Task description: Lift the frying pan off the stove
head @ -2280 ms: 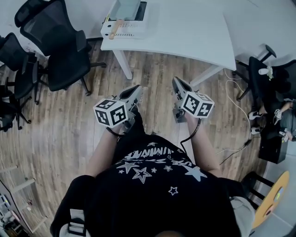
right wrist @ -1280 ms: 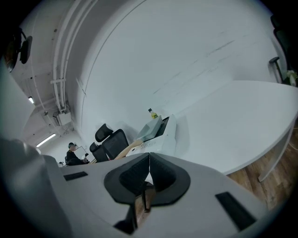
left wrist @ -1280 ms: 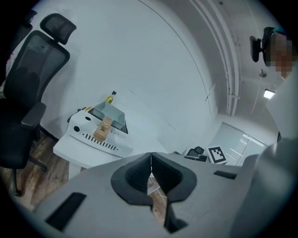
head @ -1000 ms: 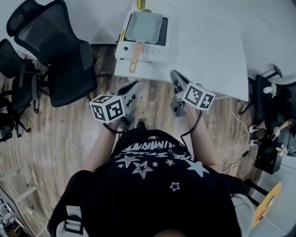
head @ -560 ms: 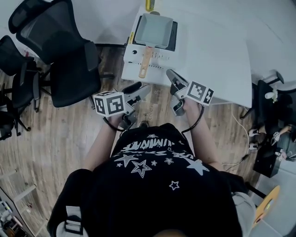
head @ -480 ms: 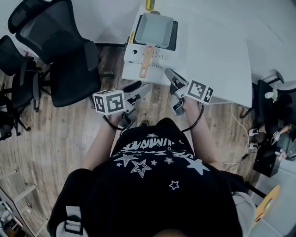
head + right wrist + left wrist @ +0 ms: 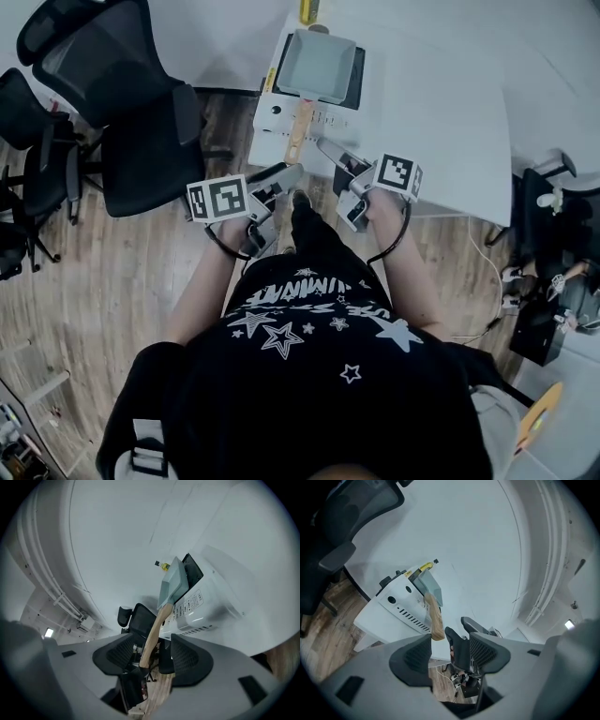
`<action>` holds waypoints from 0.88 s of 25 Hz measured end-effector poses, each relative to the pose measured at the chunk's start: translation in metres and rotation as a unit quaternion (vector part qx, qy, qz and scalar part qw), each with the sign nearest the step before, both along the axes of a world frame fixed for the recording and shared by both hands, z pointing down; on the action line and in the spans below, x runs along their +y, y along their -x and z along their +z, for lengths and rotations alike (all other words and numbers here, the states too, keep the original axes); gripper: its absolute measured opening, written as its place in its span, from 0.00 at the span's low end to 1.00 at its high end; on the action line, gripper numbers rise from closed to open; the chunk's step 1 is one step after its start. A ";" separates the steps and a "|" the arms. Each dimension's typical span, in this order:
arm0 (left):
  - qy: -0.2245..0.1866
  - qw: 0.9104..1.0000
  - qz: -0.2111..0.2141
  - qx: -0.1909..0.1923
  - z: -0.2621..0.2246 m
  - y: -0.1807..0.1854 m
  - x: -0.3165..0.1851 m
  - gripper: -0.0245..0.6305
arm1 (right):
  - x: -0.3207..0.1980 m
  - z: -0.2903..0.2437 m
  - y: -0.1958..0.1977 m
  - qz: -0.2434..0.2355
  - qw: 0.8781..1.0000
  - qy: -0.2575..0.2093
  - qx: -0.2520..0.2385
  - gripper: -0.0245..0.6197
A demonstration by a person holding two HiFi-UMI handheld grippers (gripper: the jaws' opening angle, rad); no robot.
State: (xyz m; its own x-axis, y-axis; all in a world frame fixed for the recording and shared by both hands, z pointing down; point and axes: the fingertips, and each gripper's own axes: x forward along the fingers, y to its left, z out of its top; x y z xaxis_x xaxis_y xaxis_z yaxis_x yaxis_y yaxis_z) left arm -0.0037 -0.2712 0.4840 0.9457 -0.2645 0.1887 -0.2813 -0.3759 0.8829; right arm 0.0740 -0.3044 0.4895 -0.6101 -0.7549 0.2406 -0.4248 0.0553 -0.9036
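Noting a shallow rectangular frying pan (image 7: 317, 66), matt grey-blue, with a rounded pale wooden handle (image 7: 300, 127), seated on top of a white boxy stove (image 7: 328, 117) with a slotted front and a dark round knob (image 7: 275, 108). Pan interior showing only a bare flat bottom. Stove placed at the near corner of a smooth white table (image 7: 450, 112), handle projecting past the stove front toward the grippers. Black mesh-backed office chairs (image 7: 122, 84) standing on plank wood floor (image 7: 112, 272) off to the left.

Finding the left gripper (image 7: 450, 654) with ribbed dark pads (image 7: 415, 654) spread wide, gripping nothing, held just short of the handle end. Finding the right gripper (image 7: 152, 660) with jaws opening, already wide apart, handle's free end showing in the gap, neither pad pressing on it. Both grippers held close together in front of the stove.
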 end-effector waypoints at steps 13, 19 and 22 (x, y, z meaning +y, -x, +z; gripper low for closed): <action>0.033 0.999 -0.011 -0.009 0.016 -0.008 -0.032 0.40 | -0.050 0.019 0.013 -0.045 0.998 0.033 -0.036 0.40; 0.045 0.999 0.002 -0.007 0.023 -0.017 -0.044 0.40 | -0.070 0.025 0.020 -0.064 0.996 0.045 -0.045 0.40; 0.055 0.998 0.018 0.001 0.024 -0.024 -0.045 0.40 | -0.079 0.028 0.024 -0.070 0.994 0.056 -0.062 0.40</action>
State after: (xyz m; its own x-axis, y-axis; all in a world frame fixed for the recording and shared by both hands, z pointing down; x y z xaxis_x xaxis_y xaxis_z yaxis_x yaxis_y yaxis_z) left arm 0.0198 -0.3160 0.5079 0.9546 -0.2086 0.2129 -0.2677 -0.2864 0.9199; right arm 0.0498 -0.3830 0.5177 -0.7373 -0.6330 0.2361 -0.3060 0.0014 -0.9520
